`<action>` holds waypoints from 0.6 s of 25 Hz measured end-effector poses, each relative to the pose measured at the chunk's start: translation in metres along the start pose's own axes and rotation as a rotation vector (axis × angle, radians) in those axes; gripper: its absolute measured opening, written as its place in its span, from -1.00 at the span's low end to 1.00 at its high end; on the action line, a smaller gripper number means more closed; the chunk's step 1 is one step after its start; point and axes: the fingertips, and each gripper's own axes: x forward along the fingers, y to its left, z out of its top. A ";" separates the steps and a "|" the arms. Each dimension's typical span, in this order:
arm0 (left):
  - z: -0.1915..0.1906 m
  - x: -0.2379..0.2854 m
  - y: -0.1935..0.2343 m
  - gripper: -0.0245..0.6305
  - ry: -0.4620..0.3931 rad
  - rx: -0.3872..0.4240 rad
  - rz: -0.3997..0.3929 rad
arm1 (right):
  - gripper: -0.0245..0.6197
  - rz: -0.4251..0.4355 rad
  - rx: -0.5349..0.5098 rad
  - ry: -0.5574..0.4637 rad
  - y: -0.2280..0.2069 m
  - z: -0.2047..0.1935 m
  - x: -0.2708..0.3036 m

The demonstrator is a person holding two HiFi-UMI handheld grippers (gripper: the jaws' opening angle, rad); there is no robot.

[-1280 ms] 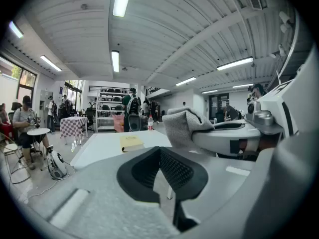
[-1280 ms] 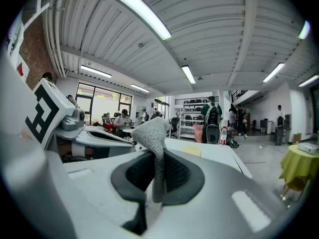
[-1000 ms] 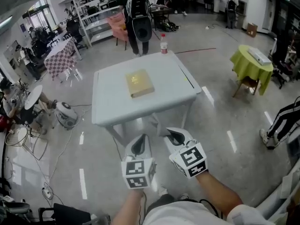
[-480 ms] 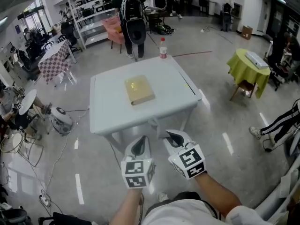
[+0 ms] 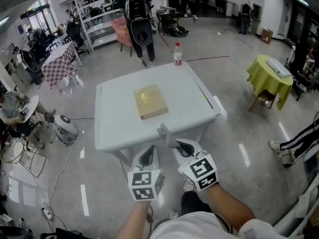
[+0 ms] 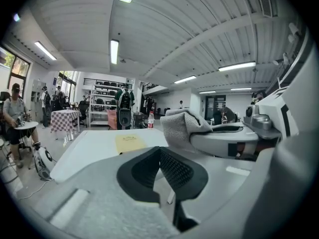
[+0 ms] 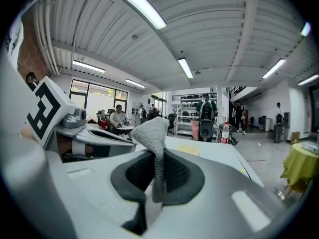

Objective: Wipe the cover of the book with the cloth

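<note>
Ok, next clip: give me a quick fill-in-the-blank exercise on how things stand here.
The right gripper is shut on the grey cloth; the left gripper holds ____.
The book lies on the white table with its cover facing ____.
The red-capped bottle stands at the table's ____ edge, away from the person.
Missing: nothing; up; far.

From where I stand, the cloth (image 7: 149,131) is a grey, coarse-knit fabric, nubbly and matt, standing up out of the right gripper (image 7: 158,163). That one and the left gripper (image 6: 160,156) both have pale shells of smooth matt plastic, and their jaws are lined in black, ribbed, rubbery-looking material. The book (image 5: 150,102) has a tan cover with a faint sheen. The bench (image 5: 117,128) top looks like smooth, pale plastic. The floor (image 5: 65,168) is polished and glossy, mirroring the lights.
</note>
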 end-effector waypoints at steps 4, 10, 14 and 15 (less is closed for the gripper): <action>0.005 0.044 0.017 -0.91 0.010 -0.024 0.024 | -0.87 0.026 -0.002 0.014 -0.033 -0.001 0.038; 0.021 0.127 0.039 -0.91 0.021 -0.037 0.064 | -0.87 0.067 -0.003 0.023 -0.097 -0.001 0.097; 0.029 0.176 0.049 -0.91 0.036 -0.053 0.093 | -0.87 0.098 -0.005 0.037 -0.138 -0.002 0.129; 0.028 0.185 0.050 -0.90 0.047 -0.060 0.098 | -0.87 0.105 -0.008 0.042 -0.146 -0.003 0.135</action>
